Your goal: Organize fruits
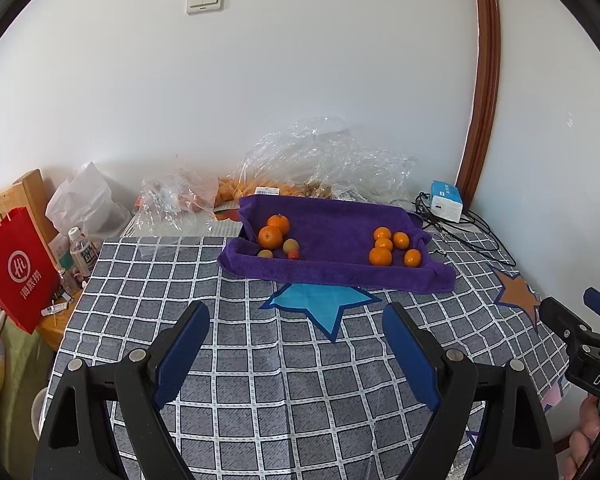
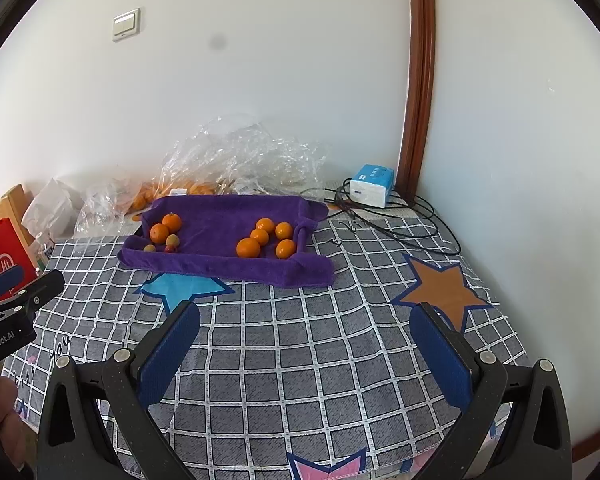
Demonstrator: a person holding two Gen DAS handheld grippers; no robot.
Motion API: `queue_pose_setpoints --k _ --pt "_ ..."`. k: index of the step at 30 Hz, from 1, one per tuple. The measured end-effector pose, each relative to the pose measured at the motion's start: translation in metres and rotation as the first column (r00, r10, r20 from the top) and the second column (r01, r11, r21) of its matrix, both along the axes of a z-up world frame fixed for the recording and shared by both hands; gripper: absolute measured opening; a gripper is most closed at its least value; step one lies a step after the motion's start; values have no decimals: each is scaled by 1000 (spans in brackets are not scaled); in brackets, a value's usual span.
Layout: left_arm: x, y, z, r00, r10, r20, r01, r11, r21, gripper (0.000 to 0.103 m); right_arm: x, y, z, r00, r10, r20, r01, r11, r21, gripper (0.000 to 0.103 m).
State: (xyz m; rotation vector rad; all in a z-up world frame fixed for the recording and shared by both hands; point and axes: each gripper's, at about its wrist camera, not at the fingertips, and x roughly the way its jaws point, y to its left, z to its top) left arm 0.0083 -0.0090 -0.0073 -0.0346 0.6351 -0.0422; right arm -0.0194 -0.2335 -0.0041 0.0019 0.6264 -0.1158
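Observation:
A tray lined with a purple towel (image 1: pixel 332 216) (image 2: pixel 224 210) sits at the far side of the checked tablecloth. Its left end holds two oranges (image 1: pixel 270 237) (image 2: pixel 159 233), two small pale fruits (image 1: pixel 290 246) (image 2: pixel 173 239) and a small red fruit (image 1: pixel 293 255). Its right end holds several oranges (image 1: pixel 380 256) (image 2: pixel 248 247). My left gripper (image 1: pixel 296 320) is open and empty, well short of the tray. My right gripper (image 2: pixel 306 320) is open and empty, also short of the tray. Each gripper shows at the edge of the other's view.
Crumpled clear plastic bags (image 1: pixel 320 156) with more oranges lie behind the tray against the wall. A tissue pack (image 1: pixel 446 200) and black cables (image 2: pixel 400 216) lie at the back right. A red paper bag (image 1: pixel 14 268) and a bottle (image 1: pixel 82 250) stand at the left.

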Motion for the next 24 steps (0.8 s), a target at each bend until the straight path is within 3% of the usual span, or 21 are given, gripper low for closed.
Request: queue_pose_setpoints --k 24 --pt "-4 1 4 1000 8 14 -8 1000 10 88 -1 2 -2 1000 -3 -5 3 1000 -6 103"
